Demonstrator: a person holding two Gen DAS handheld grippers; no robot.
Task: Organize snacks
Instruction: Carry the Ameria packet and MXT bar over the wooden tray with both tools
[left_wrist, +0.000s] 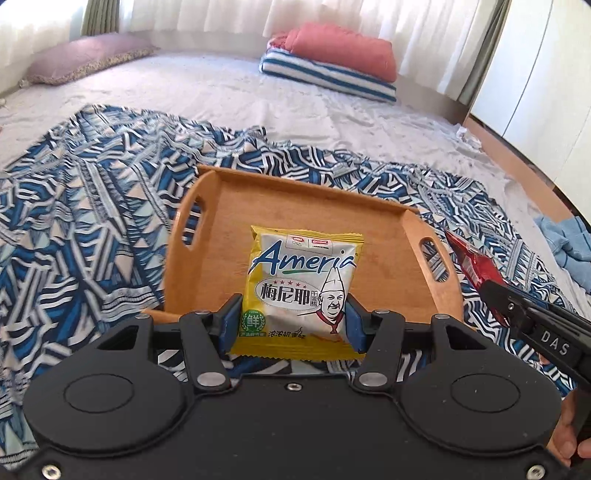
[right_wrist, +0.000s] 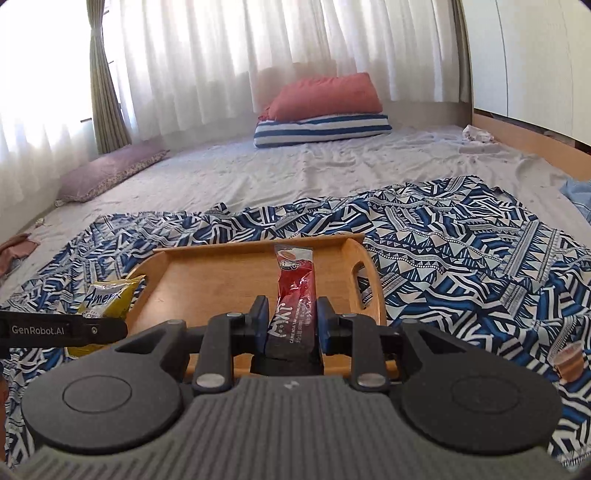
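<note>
The left gripper (left_wrist: 293, 317) is closed on a yellow snack packet (left_wrist: 301, 291), its two blue pads pressing the lower sides of the packet. The packet stands upright and hangs above the near part of a wooden tray (left_wrist: 384, 236). The tray has a handle slot on each short side and lies on a blue and white patterned cloth (left_wrist: 92, 206), which is spread over a bed (left_wrist: 207, 92).

The right gripper (right_wrist: 291, 321) is closed on a long red snack stick (right_wrist: 295, 291). The stick points away from the camera and is over the right half of the tray (right_wrist: 221, 280). In the left wrist view the red stick (left_wrist: 471, 258) appears just beside the right handle of the tray.

At the far side of the bed a red pillow (right_wrist: 325, 98) lies on a striped pillow (right_wrist: 321, 129). A purple pillow (right_wrist: 110, 173) is far left. A small cup (right_wrist: 567, 360) stands on the cloth near right.
</note>
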